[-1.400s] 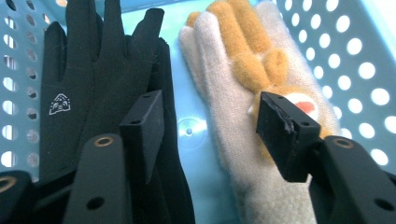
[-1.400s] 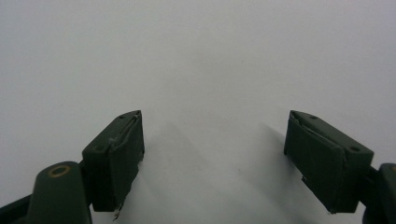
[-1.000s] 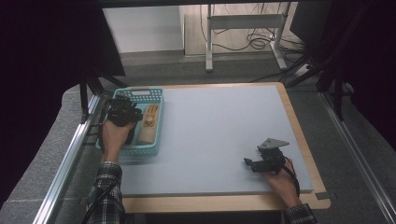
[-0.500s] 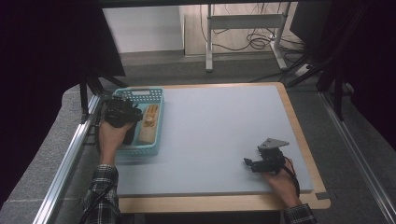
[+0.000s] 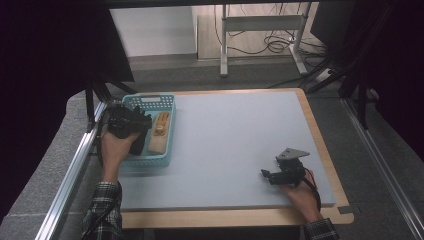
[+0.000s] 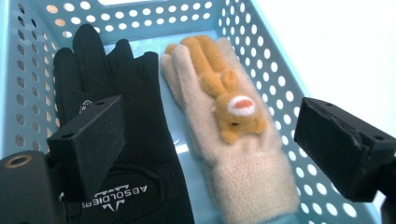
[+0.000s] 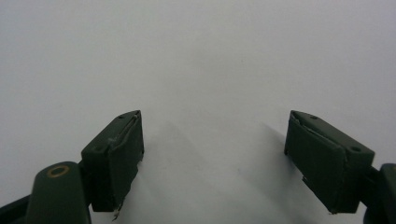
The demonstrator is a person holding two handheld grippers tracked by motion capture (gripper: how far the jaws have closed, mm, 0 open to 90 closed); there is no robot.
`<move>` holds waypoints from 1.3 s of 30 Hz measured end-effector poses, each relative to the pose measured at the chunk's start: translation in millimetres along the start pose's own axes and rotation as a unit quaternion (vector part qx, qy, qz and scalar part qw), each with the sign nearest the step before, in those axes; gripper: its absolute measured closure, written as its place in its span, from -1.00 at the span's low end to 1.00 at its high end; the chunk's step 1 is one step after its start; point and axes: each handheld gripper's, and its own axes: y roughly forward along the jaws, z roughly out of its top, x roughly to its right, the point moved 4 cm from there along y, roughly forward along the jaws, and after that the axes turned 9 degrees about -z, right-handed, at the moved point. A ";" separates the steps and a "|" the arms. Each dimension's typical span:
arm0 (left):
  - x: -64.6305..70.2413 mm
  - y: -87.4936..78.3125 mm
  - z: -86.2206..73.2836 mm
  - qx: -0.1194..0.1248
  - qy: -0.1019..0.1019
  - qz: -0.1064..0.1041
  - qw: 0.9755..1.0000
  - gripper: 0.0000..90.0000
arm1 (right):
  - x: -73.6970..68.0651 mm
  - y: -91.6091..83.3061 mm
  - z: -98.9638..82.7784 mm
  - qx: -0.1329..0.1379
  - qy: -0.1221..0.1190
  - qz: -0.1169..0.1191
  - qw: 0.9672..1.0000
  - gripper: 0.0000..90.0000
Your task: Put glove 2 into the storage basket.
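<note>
A light blue perforated basket [image 5: 167, 102] [image 6: 275, 60] stands at the table's left. Inside lie a black glove [image 6: 121, 93] on the left and a cream fleece glove [image 6: 233, 154] [image 5: 159, 134] with an orange rabbit on it. My left gripper [image 5: 131, 125] [image 6: 210, 140] hovers over the basket; its jaws have just been opening and stand wide, with the gloves lying below them and nothing pinched. My right gripper [image 5: 272, 175] [image 7: 212, 158] rests low on the grey mat at the right, jaws open over bare surface.
The grey mat [image 5: 235, 135] covers a wooden table [image 5: 320, 135]. A metal rail [image 5: 75, 165] runs along the left side. Beyond the far edge stand a table's legs with cables [image 5: 270, 40] on the floor.
The left gripper has lifted slightly and drawn back toward the person over the basket, leaving both gloves lying in it. The right gripper has stayed put.
</note>
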 end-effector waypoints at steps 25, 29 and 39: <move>37.9 -5.4 -8.9 0.000 0.049 -0.041 0.998 -0.91 | 0.1 0.1 0.0 0.000 -0.001 0.000 1.000 -0.58; 44.1 -3.9 -11.4 -0.005 0.063 -0.039 0.997 -0.94 | 0.1 0.1 0.0 0.000 -0.001 -0.001 1.000 -0.58; 50.3 -2.9 -17.2 -0.001 0.077 -0.039 0.996 -0.95 | 0.1 0.2 0.0 0.000 -0.001 -0.001 1.000 -0.58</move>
